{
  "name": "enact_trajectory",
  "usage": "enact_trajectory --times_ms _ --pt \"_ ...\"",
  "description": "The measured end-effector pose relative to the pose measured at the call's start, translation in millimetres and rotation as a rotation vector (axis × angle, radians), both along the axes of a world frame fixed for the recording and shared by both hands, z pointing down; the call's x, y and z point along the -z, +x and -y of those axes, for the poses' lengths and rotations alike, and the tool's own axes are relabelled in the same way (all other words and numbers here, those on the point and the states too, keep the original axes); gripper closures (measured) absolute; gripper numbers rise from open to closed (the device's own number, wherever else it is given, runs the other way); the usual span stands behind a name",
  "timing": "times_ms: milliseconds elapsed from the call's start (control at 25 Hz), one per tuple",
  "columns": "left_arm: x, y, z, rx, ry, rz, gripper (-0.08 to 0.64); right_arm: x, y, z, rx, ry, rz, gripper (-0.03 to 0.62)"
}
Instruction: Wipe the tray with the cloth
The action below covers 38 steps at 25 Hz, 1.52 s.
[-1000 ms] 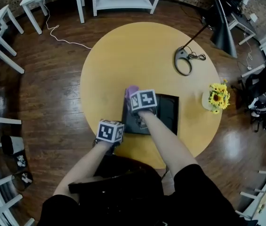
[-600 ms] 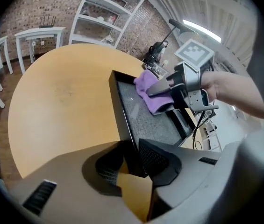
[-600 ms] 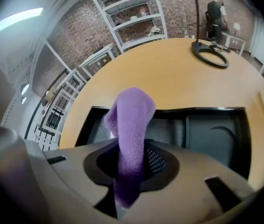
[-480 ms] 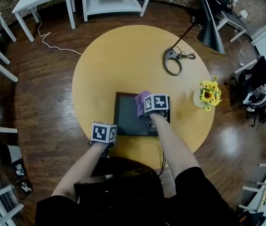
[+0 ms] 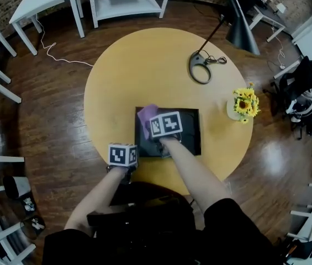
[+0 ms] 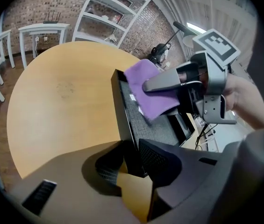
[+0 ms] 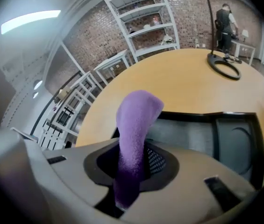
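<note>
The black tray (image 5: 190, 132) lies on the round yellow table (image 5: 144, 65), close to the person's edge. The purple cloth (image 5: 146, 114) is over the tray's left part. It is pinched by 1 end in the right gripper (image 7: 131, 168), whose jaws are drawn narrow on it. The left gripper (image 6: 131, 164) is clamped on the tray's near-left rim, its jaws partway apart. That hold catches only a thin wall, so a hard stroke could twist the tray loose or drag the cloth out of its pinch.
</note>
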<state>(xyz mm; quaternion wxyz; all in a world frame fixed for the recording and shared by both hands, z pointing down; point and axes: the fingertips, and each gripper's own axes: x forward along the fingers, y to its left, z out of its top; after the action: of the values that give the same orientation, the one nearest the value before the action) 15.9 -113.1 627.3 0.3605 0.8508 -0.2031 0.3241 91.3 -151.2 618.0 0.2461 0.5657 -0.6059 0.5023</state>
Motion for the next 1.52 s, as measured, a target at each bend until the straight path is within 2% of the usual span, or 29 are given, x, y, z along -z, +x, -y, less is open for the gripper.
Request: enact_trajectory --times_ms 120,200,360,680,800,880,1040,1160,1240,1360,1440,1520 --pt "3.5 -2.7 -2.8 -0.027 0.015 0.005 0.459 -12.4 -38.0 3.5 0.062 -0.032 -0.022 0.506" --pt "3.2 -3.4 -3.1 -0.041 0.020 -0.001 0.456 -24.2 -36.5 -1.2 0.051 -0.049 -0.045 0.506" --pt "1.3 -0.5 -2.1 -0.035 -0.024 -0.028 0.448 -28.7 -14.5 -15.4 -0.005 -0.058 0.000 0.508" --pt "-1.8 0.1 -2.9 -0.041 -0.019 -0.018 0.448 -28.7 56.1 -69.0 0.023 -0.134 -0.225 0.506" --pt "-0.4 1.0 -1.9 -0.044 -0.007 -0.015 0.448 -23.9 59.0 -72.8 0.040 -0.140 -0.290 0.506" --pt "0.0 1.3 -0.6 -0.032 -0.010 -0.037 0.448 -22.2 58.2 -67.6 0.045 -0.111 -0.313 0.506" --pt "6.8 -6.6 0.1 0.040 -0.081 -0.191 0.443 -8.5 45.6 -65.8 0.002 -0.048 -0.241 0.508" --pt "23.8 -30.5 23.3 0.158 -0.090 -0.310 0.445 4.8 10.2 -54.1 -0.041 0.026 -0.090 0.508" --pt "31.3 -48.0 43.0 0.234 -0.073 -0.351 0.443 3.2 -20.9 -48.8 -0.047 0.043 -0.011 0.508" --pt "36.7 -59.2 62.9 0.292 -0.057 -0.361 0.445 -12.6 -53.5 -51.9 -0.018 0.023 0.004 0.506" --pt "39.6 -52.6 66.7 0.262 -0.028 -0.335 0.443 -16.8 -63.6 -55.5 -0.015 0.022 0.015 0.506" --pt "39.1 -39.3 66.9 0.194 0.028 -0.290 0.445 -16.1 -62.7 -59.1 -0.004 0.018 0.010 0.506"
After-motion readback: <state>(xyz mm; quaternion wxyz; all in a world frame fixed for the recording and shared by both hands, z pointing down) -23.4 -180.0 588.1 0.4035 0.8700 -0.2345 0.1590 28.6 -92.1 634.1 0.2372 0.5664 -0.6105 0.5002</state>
